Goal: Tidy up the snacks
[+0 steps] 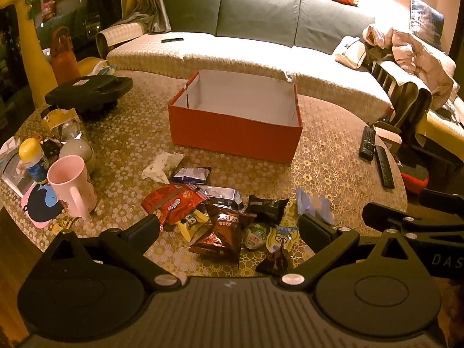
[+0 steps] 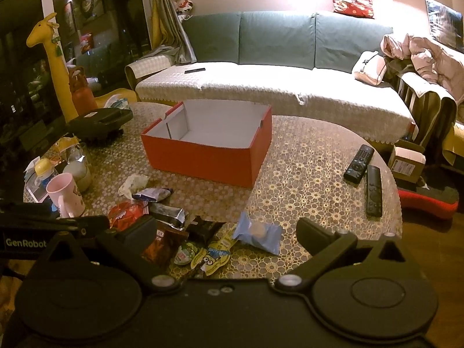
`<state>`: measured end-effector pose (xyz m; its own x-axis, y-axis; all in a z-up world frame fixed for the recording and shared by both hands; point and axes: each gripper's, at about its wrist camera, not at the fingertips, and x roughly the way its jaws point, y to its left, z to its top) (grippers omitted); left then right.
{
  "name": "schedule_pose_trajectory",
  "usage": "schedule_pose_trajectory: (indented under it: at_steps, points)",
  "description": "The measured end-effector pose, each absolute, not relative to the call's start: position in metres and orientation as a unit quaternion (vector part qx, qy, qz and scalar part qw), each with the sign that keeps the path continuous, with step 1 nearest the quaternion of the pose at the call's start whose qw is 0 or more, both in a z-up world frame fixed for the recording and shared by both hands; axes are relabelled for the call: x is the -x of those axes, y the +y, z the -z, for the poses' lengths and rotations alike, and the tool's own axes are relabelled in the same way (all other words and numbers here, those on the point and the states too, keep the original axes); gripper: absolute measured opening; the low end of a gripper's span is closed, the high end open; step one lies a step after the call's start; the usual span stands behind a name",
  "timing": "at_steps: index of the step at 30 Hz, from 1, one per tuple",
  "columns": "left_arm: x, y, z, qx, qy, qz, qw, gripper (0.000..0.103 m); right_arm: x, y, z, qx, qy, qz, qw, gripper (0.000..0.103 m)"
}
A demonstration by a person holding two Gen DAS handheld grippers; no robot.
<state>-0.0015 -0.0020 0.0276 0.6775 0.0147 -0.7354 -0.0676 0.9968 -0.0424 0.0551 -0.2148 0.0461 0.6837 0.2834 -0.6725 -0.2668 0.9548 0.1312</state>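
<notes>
An open red box [image 1: 235, 133] with a white, empty inside stands mid-table; it also shows in the right wrist view [image 2: 203, 156]. Several snack packets lie in a heap near the front edge: a red bag [image 1: 171, 203], a brown Oreo bag [image 1: 223, 232], a silver-black packet [image 1: 223, 195], a blue packet [image 1: 314, 206], a yellow Minions packet [image 2: 213, 256]. My left gripper [image 1: 229, 229] is open and empty, hovering over the heap. My right gripper [image 2: 226, 232] is open and empty above the blue packet [image 2: 256, 233].
A pink mug [image 1: 74, 191], bottles and a white jar [image 1: 76, 149] crowd the table's left. Two remotes [image 2: 365, 174] lie at the right. A black tray [image 1: 90, 90] sits back left. A crumpled tissue [image 1: 162, 166] lies before the box. A sofa [image 2: 275, 81] runs behind.
</notes>
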Motion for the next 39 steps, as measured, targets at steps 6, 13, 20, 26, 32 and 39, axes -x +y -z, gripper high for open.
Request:
schedule_pose_trajectory:
  at_steps: [6, 13, 20, 26, 32, 39]
  points:
    - [0.0017, -0.0021, -0.0273, 0.033, 0.401, -0.023, 0.915, 0.103, -0.0554, -0.2146, -0.0459, -0.011, 0.368, -0.150, 0.917, 0.102]
    - [0.0017, -0.0022, -0.0274, 0.033, 0.401, -0.023, 0.915, 0.103, -0.0557, -0.2150, -0.0459, -0.012, 0.369, -0.150, 0.917, 0.103]
    - [0.0027, -0.0041, -0.0226, 0.032, 0.402, -0.022, 0.915, 0.103, -0.0571, -0.2152, -0.0449, -0.012, 0.371, -0.149, 0.917, 0.103]
    - [0.0014, -0.0035, -0.0204, 0.033, 0.405, -0.022, 0.913, 0.103, -0.0579, -0.2138, -0.0439, -0.011, 0.371, -0.151, 0.916, 0.103]
    - [0.0004, -0.0029, -0.0199, 0.035, 0.408, -0.020, 0.912, 0.103, -0.0583, -0.2140, -0.0440, -0.012, 0.371, -0.151, 0.916, 0.103]
    - [-0.0013, -0.0018, -0.0184, 0.039, 0.413, -0.018, 0.910, 0.103, -0.0608, -0.2138, -0.0431, -0.012, 0.374, -0.151, 0.915, 0.102]
